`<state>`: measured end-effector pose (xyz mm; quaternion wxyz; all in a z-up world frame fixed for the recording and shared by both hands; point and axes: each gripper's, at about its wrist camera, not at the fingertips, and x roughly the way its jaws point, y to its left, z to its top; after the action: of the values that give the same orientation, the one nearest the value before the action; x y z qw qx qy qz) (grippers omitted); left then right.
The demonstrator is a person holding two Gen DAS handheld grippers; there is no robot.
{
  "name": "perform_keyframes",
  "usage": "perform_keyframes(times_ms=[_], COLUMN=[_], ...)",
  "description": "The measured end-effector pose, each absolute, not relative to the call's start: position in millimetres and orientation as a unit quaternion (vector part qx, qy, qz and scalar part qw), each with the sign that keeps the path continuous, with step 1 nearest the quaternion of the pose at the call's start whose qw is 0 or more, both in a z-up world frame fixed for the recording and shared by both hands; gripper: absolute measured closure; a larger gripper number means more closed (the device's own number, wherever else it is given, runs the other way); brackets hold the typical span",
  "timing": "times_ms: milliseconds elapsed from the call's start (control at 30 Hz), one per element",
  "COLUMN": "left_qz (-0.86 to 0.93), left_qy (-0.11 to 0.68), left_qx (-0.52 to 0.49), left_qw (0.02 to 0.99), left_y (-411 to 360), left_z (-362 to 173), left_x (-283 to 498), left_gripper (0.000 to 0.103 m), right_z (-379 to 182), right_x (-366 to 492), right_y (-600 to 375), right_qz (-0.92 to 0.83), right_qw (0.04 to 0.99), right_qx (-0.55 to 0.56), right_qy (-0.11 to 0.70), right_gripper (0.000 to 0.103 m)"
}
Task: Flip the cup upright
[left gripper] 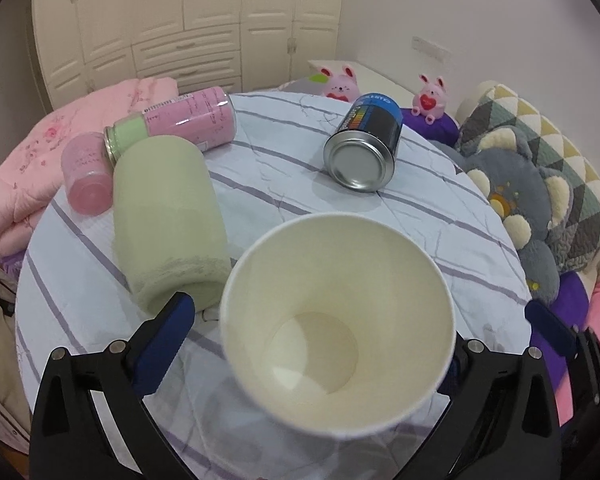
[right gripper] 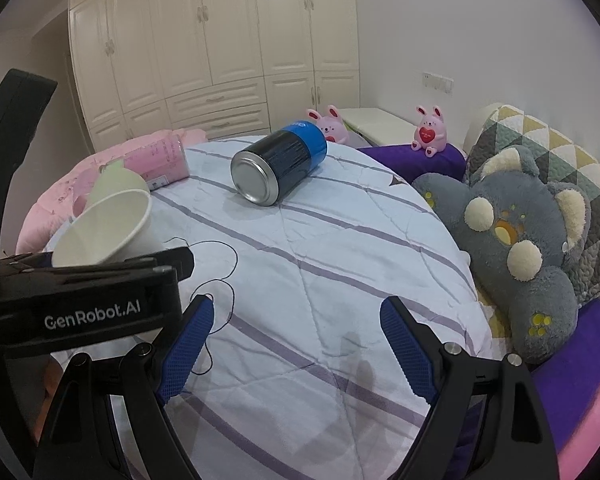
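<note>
Sitting between the spread fingers of the left gripper (left gripper: 356,320), low centre of the left wrist view: one white paper cup (left gripper: 336,320), mouth toward the camera, inside bare. Whether the blue pads (left gripper: 166,342) touch its wall cannot be told; the fingers stand wide. In the right wrist view the same cup (right gripper: 108,226) shows at centre left, tilted, above the left gripper's black body.

Right gripper (right gripper: 296,344): fingers released, holding nothing, over the striped quilt (right gripper: 320,272).

Other items on the quilt:
- green towel roll (left gripper: 168,216), centre left, lying flat
- pink can (left gripper: 188,122), upper left, on its side
- small pink cap (left gripper: 86,174) beside it
- blue and black can (left gripper: 364,148), upper centre, on its side, metal base forward
- grey plush toy (right gripper: 516,240), right edge
</note>
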<state>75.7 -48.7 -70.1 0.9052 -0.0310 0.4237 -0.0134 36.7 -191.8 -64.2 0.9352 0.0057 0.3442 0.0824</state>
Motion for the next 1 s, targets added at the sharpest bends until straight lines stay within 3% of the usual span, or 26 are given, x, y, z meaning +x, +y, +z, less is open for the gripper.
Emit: perform_keyframes(times_ms=[567,1000], left_qz=[-0.033,-0.017], left_qy=[0.321,0.258], left_qx=[0.001,-0.014], left_qw=[0.947,0.966], left_y=[-11.9,5.7], left_z=[-14.4,19.5], left_x=[-2.9,-42.1], left_gripper=[0.000,0.000], right_z=[-29.2,8.4], right_x=[-0.5,-35.9], right_y=[-193.0,-192.9], right_qz=[0.098,0.119], right_qw=[0.947,0.967], right_qx=[0.008,0.036], right_qy=[0.305,0.221], right_gripper=[0.016,0.016])
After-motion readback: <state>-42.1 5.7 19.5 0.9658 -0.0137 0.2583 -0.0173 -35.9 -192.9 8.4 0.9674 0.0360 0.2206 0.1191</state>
